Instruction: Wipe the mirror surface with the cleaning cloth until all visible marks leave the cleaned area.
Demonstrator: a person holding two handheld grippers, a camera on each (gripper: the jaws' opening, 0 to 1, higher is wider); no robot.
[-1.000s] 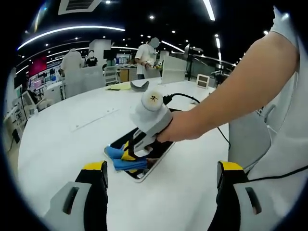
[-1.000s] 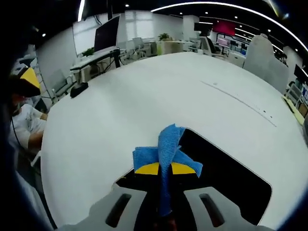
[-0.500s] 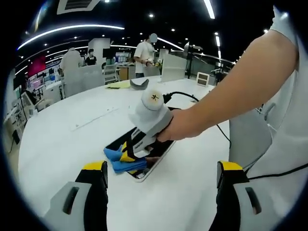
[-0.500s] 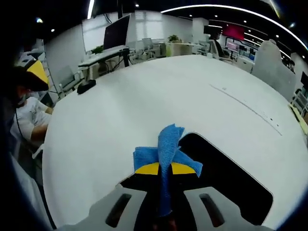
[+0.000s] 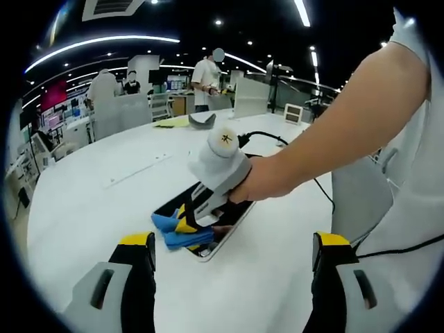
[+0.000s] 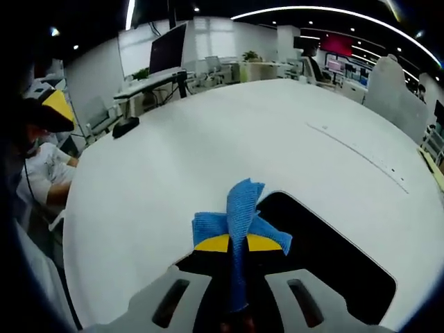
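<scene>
A dark rectangular mirror (image 5: 232, 214) (image 6: 326, 257) lies flat on the white table (image 5: 90, 208). My right gripper (image 5: 186, 223) (image 6: 238, 243) is shut on a blue cleaning cloth (image 5: 173, 232) (image 6: 239, 211), pressing it onto the mirror's near end. In the left gripper view a person's hand holds that gripper from the right. My left gripper (image 5: 232, 253) hovers open above the table in front of the mirror, nothing between its yellow-tipped fingers (image 5: 135, 243).
A black cable (image 5: 267, 139) runs across the table behind the mirror. Yellow sheets and a grey object (image 5: 201, 121) lie at the far edge. People stand at desks beyond. A small dark object (image 6: 125, 126) sits near the table's far-left rim.
The right gripper with the cloth has shifted only slightly along the mirror's near end. The left gripper stays still and open.
</scene>
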